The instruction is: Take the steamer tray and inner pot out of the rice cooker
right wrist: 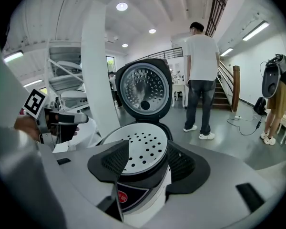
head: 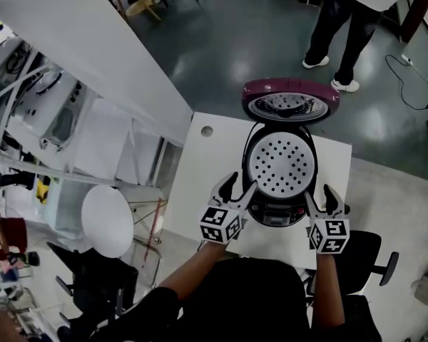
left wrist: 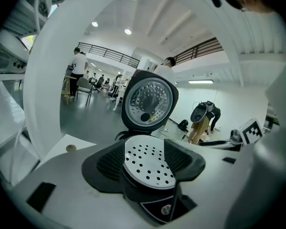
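Left tool (head: 237,185) and right tool (head: 321,198) hover wide open, empty, flanking the rice cooker (head: 271,214). Lid (head: 290,100) up, so the steamer tray (head: 282,164) sits exposed for lifting.

The raised lid (head: 290,100) walls off the far side; above the steamer tray (head: 282,164) my way is open, bare table (head: 200,169) lying left.
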A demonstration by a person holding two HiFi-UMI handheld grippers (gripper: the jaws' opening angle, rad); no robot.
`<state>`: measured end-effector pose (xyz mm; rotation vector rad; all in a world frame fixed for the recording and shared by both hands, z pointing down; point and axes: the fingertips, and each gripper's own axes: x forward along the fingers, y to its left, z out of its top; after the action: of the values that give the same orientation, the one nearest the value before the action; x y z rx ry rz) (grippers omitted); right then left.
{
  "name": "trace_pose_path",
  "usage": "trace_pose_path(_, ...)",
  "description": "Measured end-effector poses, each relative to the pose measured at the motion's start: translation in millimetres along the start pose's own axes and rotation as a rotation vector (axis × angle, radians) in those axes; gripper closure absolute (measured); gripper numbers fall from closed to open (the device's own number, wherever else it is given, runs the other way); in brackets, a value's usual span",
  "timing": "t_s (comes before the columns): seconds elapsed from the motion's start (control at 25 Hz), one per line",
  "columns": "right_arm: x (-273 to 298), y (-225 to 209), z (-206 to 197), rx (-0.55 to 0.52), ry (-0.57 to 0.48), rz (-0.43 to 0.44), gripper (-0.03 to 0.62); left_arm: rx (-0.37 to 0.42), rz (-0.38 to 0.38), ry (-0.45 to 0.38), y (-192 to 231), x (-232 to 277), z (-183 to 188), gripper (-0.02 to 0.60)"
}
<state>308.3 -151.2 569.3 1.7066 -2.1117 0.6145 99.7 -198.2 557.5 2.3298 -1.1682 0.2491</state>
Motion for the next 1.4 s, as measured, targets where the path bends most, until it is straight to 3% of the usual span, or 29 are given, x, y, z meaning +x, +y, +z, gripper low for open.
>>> trace_pose_path(0.24, 37.9, -23.5, 6.2, -0.036, 0.029, 0.005, 0.370, 0.014, 0.023, 0.051, 16.1, 43.0, -9.1, 0.344)
trace_pose_path(0.44, 68.3, -25.7, 1.3, -0.039, 0.107, 0.075, 0.370, 0.086, 0.052, 0.140, 29.0, 67.4, -17.8, 0.345)
trace_pose_path(0.8, 108.5, -32.2, -24.7, -0.112, 0.286, 0.074, 0.370, 0.231, 0.069, 0.305, 45.7, 100.2, -38.1, 0.344)
trace_pose_path(1.0, 118.2, -36.3, -33.6, -0.199, 0.326, 0.043, 0.370, 0.274, 0.090, 0.365, 53.0, 109.7, -49.0, 0.345)
trace_pose_path(1.16, 122.6, -41.1, -39.7, -0.300, 0.344, 0.019, 0.370, 0.358, 0.124, 0.428, 59.8, 113.0, -59.3, 0.345)
trace_pose_path(1.4, 123.7, -43.2, -37.4, -0.312, 0.317, 0.022, 0.385, 0.385, 0.176, 0.421, 62.3, 112.0, -59.6, 0.345)
